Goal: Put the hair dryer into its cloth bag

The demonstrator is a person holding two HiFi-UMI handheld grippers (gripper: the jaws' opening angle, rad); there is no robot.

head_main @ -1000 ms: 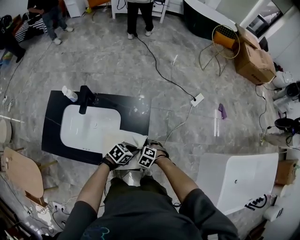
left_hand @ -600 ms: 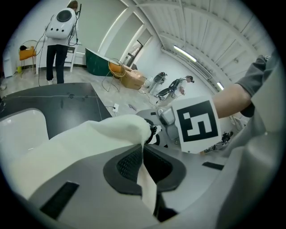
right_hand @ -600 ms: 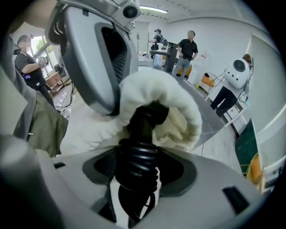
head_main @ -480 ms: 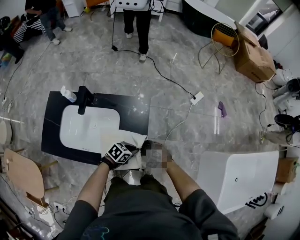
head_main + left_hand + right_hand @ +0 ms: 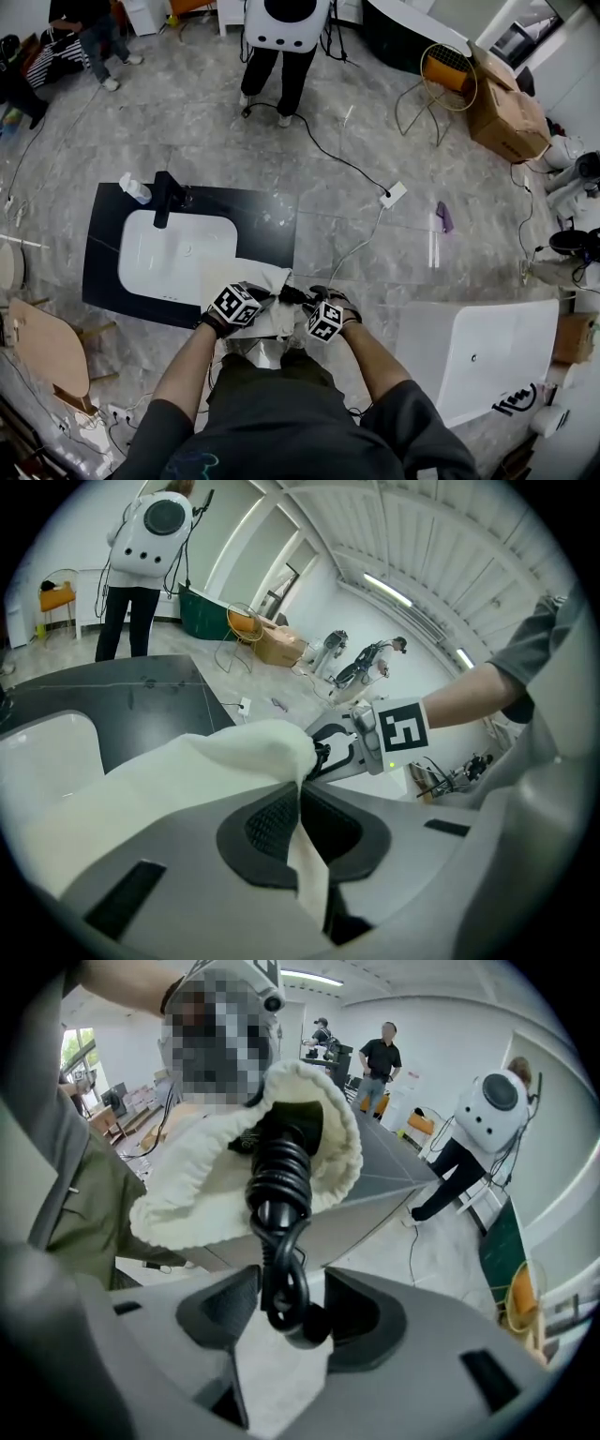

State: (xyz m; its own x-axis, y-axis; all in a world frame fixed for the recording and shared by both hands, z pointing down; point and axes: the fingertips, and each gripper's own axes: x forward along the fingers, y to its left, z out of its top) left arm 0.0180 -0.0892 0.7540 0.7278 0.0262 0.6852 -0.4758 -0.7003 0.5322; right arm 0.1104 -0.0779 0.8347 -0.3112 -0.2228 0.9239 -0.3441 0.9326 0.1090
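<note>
The cream cloth bag (image 5: 261, 281) lies over the near right corner of the black counter (image 5: 272, 225). My left gripper (image 5: 261, 298) is shut on its rim; in the left gripper view the bag (image 5: 187, 771) folds down between the closed pads of that gripper (image 5: 302, 808). In the right gripper view the bag's mouth (image 5: 187, 1185) gapes, with the dark hair dryer (image 5: 292, 1121) inside. Its bundled black cord (image 5: 281, 1185) sticks out into my right gripper (image 5: 291, 1312), whose wide jaws have just been closing and grip the cord's end. That gripper (image 5: 305, 305) sits just right of the bag.
A white sink basin (image 5: 178, 253) with a black faucet (image 5: 169, 199) and a small bottle (image 5: 139, 187) fills the counter. On the floor are a white power strip (image 5: 395, 198) with cables, a white tub (image 5: 478, 361) at right, a wooden stool (image 5: 42, 342) at left. A person (image 5: 281, 28) stands beyond.
My right gripper has moved right, away from the left one, with the cord still between its jaws. The left gripper stayed put. The standing person has come closer.
</note>
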